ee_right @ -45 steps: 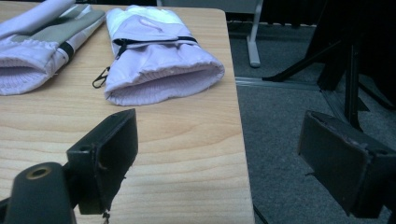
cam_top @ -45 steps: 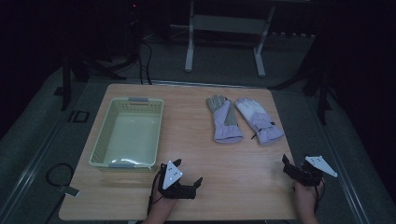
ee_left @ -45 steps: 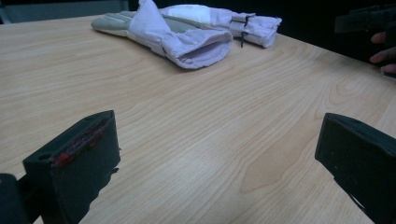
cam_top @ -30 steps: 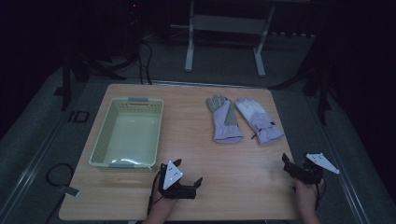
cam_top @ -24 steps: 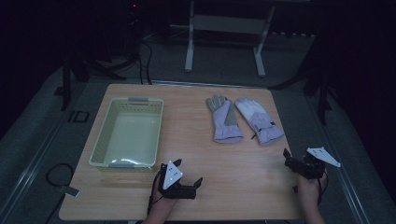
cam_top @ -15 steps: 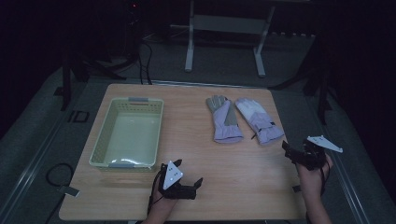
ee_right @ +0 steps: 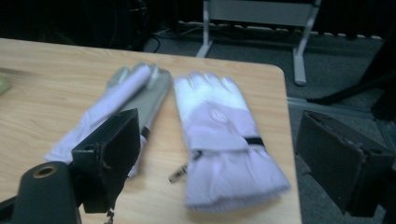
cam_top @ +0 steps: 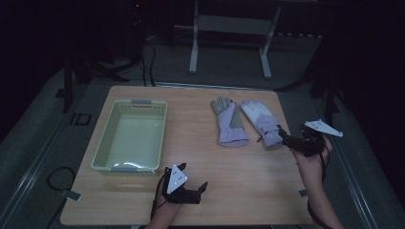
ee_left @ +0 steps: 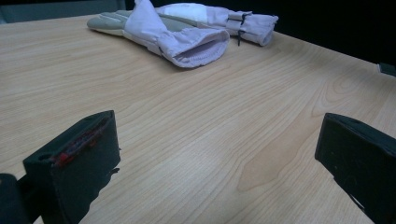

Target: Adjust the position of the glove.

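The right gripper [cam_top: 282, 137], jaws spread, hovers at the cuff of the right-hand glove [cam_top: 261, 122] near the table's right edge; soft, light padded fabric, probably best pinched at that bunched cuff

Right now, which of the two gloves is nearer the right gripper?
The right-hand glove, the whiter one with the black strap. The right gripper sits at its cuff; the other glove lies farther left.

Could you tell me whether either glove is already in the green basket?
No, both gloves lie flat on the table, to the right of the basket.
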